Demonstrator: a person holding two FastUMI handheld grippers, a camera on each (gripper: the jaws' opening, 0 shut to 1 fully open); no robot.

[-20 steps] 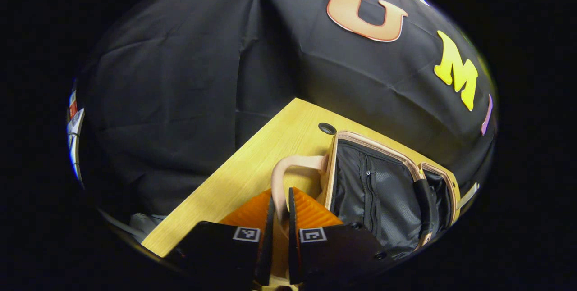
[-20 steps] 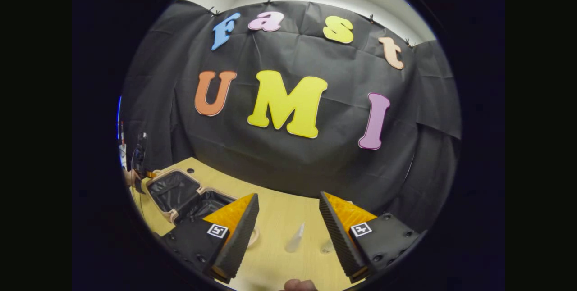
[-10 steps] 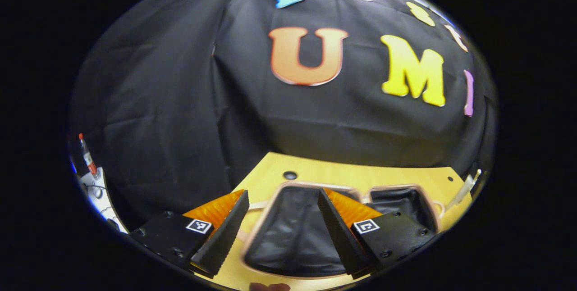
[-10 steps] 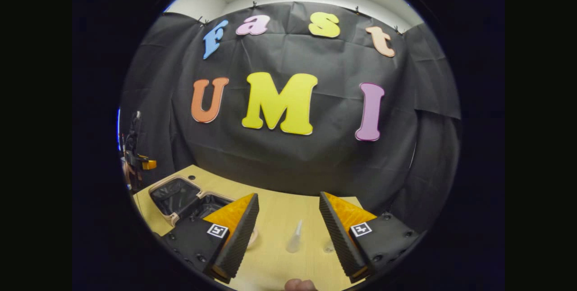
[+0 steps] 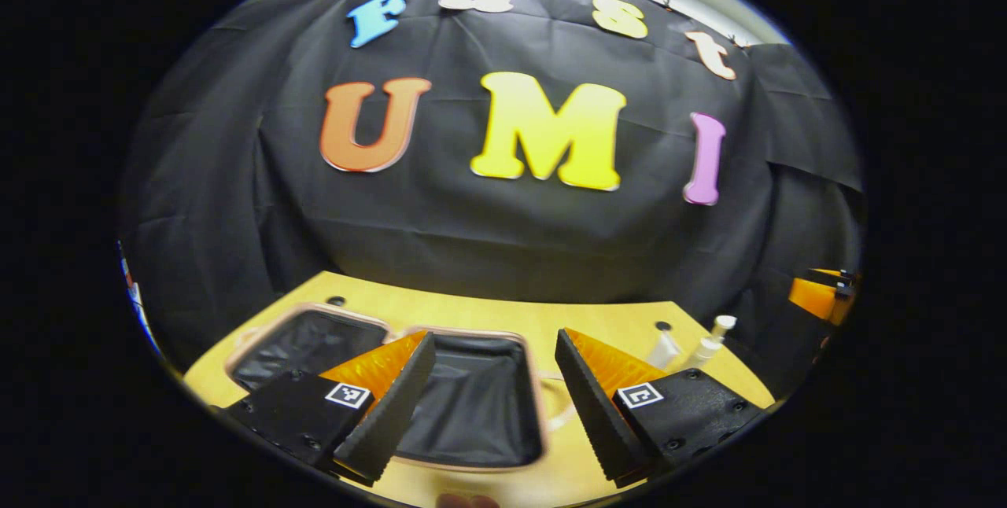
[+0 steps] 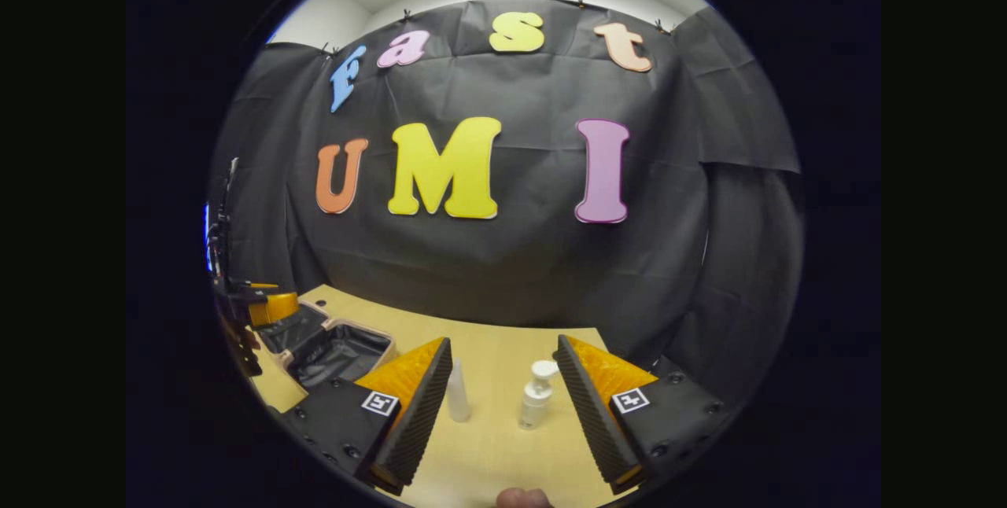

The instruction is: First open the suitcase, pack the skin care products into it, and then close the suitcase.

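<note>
The suitcase point(image 5: 472, 406) lies open on the yellow table point(image 5: 551, 311), peach-rimmed, both halves showing black lining. My left gripper point(image 5: 494, 339) hovers open above its right half, touching nothing. A white tube point(image 5: 665, 349) and a pump bottle point(image 5: 704, 351) stand at the table's right end. In the right gripper view, a clear tube point(image 6: 458, 402) and the white pump bottle point(image 6: 536, 402) stand upright on the table just beyond my open right gripper point(image 6: 503, 343). The suitcase point(image 6: 330, 351) sits far left there, with the left gripper point(image 6: 263, 307) over it.
The black cloth wall runs close behind the table's point(image 6: 488, 453) far edge. Small round holes mark the tabletop point(image 5: 337, 301) near the back corners. A fingertip point(image 6: 515, 498) of the holding hand shows at the bottom edge. The other gripper point(image 5: 818, 296) shows at far right.
My left gripper let go of the suitcase handle, opened, and swung right over the open case. The right gripper turned right, so both bottles now stand ahead of its fingers.
</note>
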